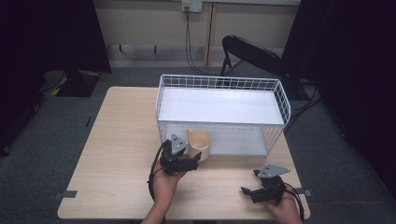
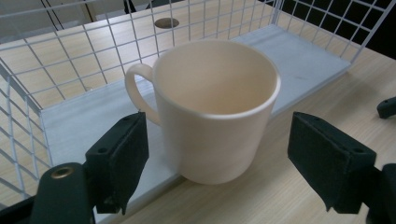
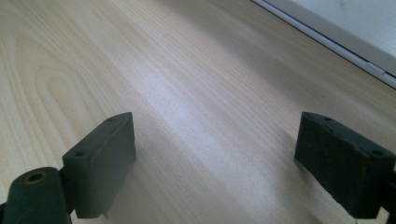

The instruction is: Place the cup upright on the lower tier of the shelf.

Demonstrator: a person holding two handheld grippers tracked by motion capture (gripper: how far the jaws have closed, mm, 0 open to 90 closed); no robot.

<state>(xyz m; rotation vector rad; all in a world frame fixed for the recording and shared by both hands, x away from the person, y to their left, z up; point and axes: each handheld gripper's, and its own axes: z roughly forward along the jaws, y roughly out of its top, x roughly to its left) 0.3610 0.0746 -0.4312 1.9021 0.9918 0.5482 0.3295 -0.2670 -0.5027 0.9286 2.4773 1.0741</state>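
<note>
left gripper: jaws wide, clear of mug | mug half on rack shelf edge | right gripper: wide, over bare table

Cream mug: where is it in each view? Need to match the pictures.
High view: cream mug just left of centre, at the wire rack's open front, beyond the left gripper.
Left gripper view: mug centre frame, upright, between the spread jaws, neither pad touching it.
Right gripper view: not in it; bare wooden table.
Shared landmark: the rack's white bottom shelf.
</note>
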